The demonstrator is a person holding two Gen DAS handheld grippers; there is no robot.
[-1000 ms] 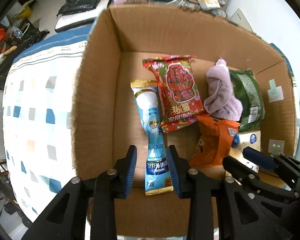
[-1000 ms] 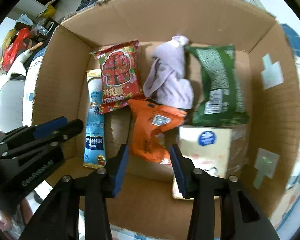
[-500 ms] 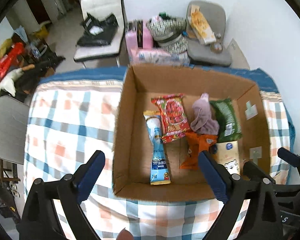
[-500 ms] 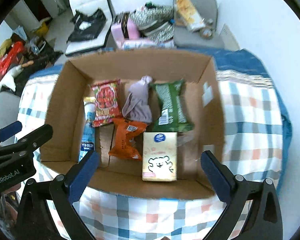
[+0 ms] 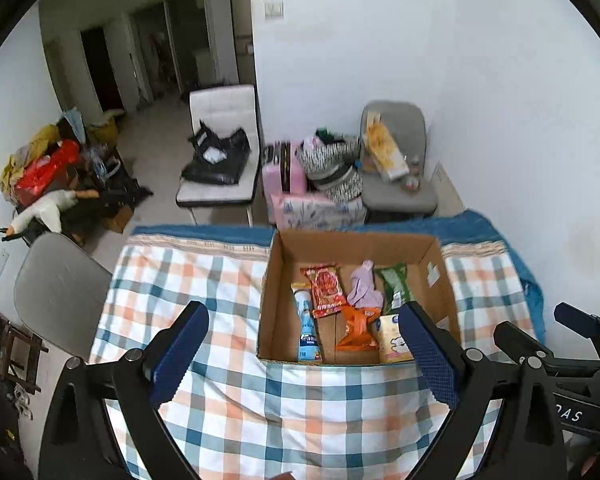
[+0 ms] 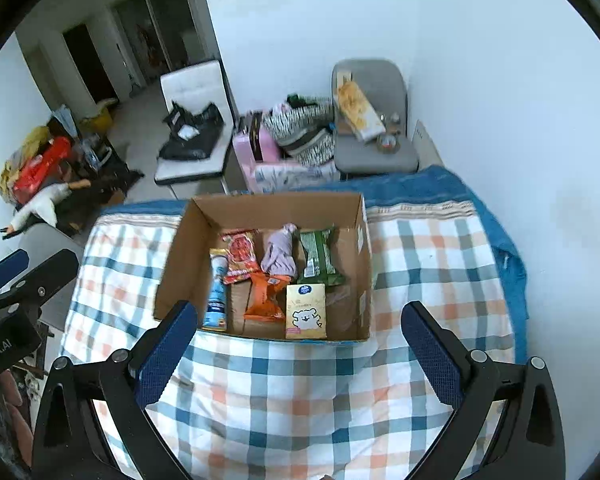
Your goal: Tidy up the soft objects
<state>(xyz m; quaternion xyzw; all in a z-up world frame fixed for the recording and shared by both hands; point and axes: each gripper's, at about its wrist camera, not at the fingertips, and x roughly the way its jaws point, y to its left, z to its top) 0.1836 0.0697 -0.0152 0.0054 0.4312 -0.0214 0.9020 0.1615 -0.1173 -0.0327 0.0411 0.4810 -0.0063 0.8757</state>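
Observation:
An open cardboard box (image 5: 274, 296) (image 6: 180, 264) stands on a checked cloth. Inside lie a blue tube pack (image 5: 308, 326) (image 6: 216, 292), a red snack bag (image 5: 326, 290) (image 6: 240, 258), a lilac cloth (image 5: 364, 290) (image 6: 280, 254), a green bag (image 5: 394, 284) (image 6: 318, 256), an orange bag (image 5: 356, 326) (image 6: 266, 294) and a yellow tissue pack (image 5: 392, 338) (image 6: 306, 310). My left gripper (image 5: 304, 354) is wide open and empty, high above the box's near edge. My right gripper (image 6: 300, 348) is also wide open and empty, high above the cloth in front of the box.
The checked cloth (image 5: 180, 280) (image 6: 428, 264) covers a table against a white wall on the right. Behind it stand a white chair (image 5: 220, 152), a grey chair (image 5: 396, 160) and pink bags (image 5: 300, 184). A grey chair back (image 5: 60, 276) is at the left edge.
Both grippers have risen far up out of the box and opened wide. The left one let go of the blue tube pack, which lies in the box.

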